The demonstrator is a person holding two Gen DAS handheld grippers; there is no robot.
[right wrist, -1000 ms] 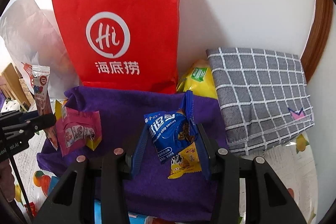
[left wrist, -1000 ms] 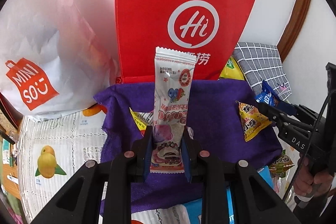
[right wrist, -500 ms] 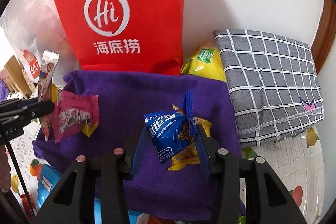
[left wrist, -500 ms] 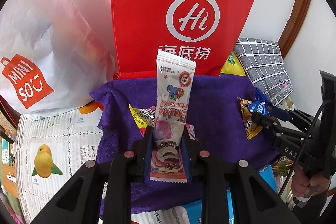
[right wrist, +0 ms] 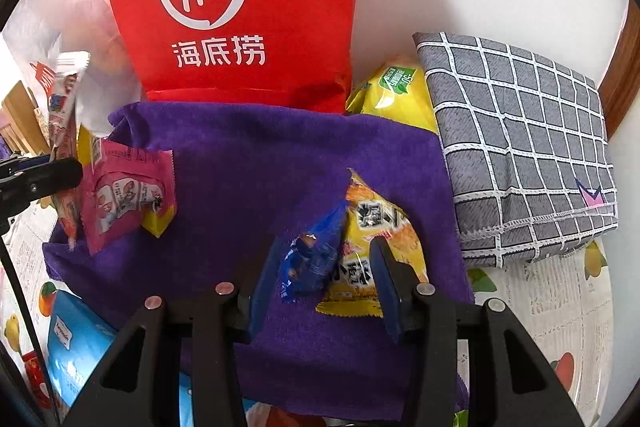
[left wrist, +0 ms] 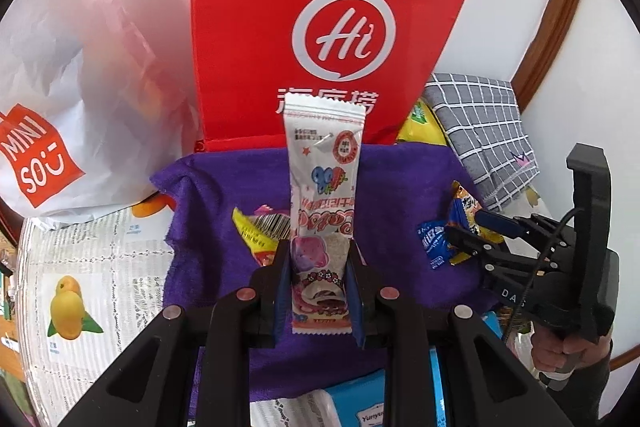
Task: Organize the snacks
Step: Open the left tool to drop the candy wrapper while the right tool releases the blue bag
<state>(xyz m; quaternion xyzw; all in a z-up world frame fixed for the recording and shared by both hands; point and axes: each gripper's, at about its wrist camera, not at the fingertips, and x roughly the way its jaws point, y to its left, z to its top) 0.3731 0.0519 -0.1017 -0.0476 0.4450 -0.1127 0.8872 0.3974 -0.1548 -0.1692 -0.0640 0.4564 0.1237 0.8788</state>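
My left gripper is shut on a long white-and-pink snack bar, held upright above the purple cloth. My right gripper has its jaws parted wider than before around a blue cookie packet that lies tilted on a yellow triangular snack on the cloth; whether the pads still touch it I cannot tell. A pink packet on a yellow one lies at the cloth's left. The right gripper also shows in the left wrist view.
A red Hi paper bag stands behind the cloth, a white Miniso bag to its left. A grey checked pouch and a yellow packet lie at the right. A blue box sits at the near left.
My right gripper has lowered to the cloth and its jaws have widened; the blue packet now rests tilted on the yellow snack. My left gripper has dropped slightly with the bar.
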